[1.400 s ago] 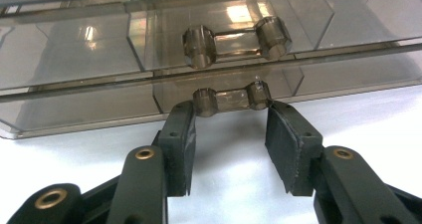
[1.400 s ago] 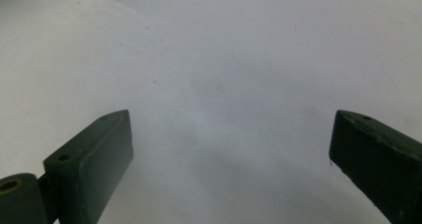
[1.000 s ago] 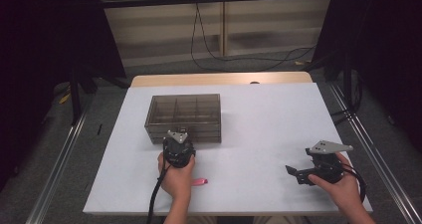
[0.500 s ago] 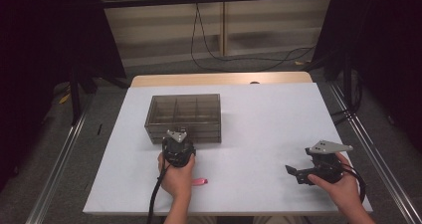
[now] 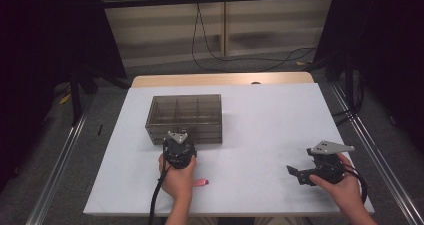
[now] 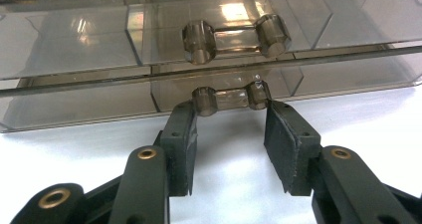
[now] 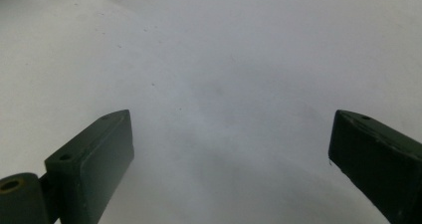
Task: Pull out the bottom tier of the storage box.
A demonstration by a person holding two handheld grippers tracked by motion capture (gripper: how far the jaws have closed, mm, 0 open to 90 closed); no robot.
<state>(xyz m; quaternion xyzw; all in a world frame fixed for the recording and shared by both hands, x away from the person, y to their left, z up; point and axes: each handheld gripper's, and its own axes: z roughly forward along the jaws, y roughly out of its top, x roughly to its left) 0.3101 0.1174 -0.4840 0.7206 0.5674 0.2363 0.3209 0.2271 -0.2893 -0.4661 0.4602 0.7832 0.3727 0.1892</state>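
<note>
A smoky, see-through plastic drawer box (image 5: 185,117) sits left of centre on the white surface (image 5: 260,120), its top split into compartments. In the left gripper view, two stacked drawers each carry a bar handle; the left tongs (image 6: 230,129) are clamped on the lower handle (image 6: 228,99) at centre frame. The right tongs (image 7: 231,149) gape wide over bare white. A pink object (image 5: 201,183) lies half-hidden behind the left hand (image 5: 177,177).
</note>
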